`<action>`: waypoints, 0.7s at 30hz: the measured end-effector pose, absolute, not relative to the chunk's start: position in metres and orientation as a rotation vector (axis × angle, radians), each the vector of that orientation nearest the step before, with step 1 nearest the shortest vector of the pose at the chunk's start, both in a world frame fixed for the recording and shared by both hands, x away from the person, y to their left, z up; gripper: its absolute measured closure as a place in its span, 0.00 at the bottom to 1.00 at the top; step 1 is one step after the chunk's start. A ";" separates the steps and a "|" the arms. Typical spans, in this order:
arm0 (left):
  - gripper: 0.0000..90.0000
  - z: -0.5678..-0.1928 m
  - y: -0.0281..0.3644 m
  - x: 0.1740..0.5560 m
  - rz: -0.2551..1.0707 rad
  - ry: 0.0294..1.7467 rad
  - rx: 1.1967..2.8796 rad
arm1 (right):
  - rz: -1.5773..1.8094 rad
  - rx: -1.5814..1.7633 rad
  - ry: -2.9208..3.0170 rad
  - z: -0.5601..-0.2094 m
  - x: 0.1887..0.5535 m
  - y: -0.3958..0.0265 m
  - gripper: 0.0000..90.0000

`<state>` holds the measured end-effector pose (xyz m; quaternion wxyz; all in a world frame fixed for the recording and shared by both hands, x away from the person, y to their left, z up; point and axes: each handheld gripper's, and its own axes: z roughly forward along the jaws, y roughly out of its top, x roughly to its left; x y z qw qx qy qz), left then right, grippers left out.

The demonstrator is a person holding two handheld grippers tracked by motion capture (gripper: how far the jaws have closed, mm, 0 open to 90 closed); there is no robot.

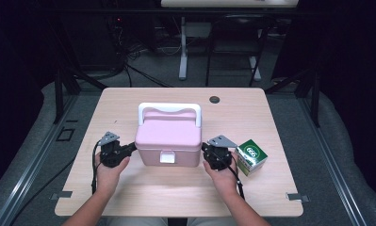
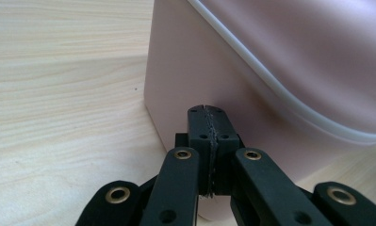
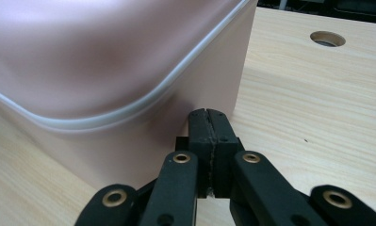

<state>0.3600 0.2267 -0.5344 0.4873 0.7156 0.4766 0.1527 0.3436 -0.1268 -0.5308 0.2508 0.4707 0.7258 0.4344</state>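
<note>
- The pink plastic box (image 1: pixel 168 141) is rectangular with rounded corners; it has a slightly domed lid, a white carry handle (image 1: pixel 169 110) standing up across the back of the lid, and a small pale latch (image 1: pixel 167 157) in the middle of its front wall.
- A whitish seam runs round the box where lid meets body, seen close in both gripper views (image 2: pixel 289 89).
- The box stands upright on the tabletop (image 1: pixel 143 188), about midway between the left and right edges and a little nearer the near edge than the far one.
- The left gripper (image 1: pixel 134 147) is at the box's left wall, low down; its jaws are pressed fully together with nothing between them, and their tips sit right against or just off the wall near the front corner.
- The right gripper (image 1: pixel 205 149) mirrors it at the right wall, jaws likewise closed on nothing, tips at the wall's lower part.
- A green and white carton (image 1: pixel 251 157) lies just right of the right hand (image 1: pixel 222 175).
</note>
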 end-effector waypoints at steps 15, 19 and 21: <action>1.00 -0.532 0.210 0.327 0.358 1.125 1.784 | 1.156 1.277 2.024 -0.526 0.306 -0.147 1.00; 1.00 -0.531 0.209 0.316 0.343 1.122 1.797 | 1.151 1.280 2.039 -0.525 0.294 -0.150 1.00; 1.00 -0.530 0.208 0.308 0.335 1.108 1.811 | 1.150 1.275 2.051 -0.524 0.289 -0.152 1.00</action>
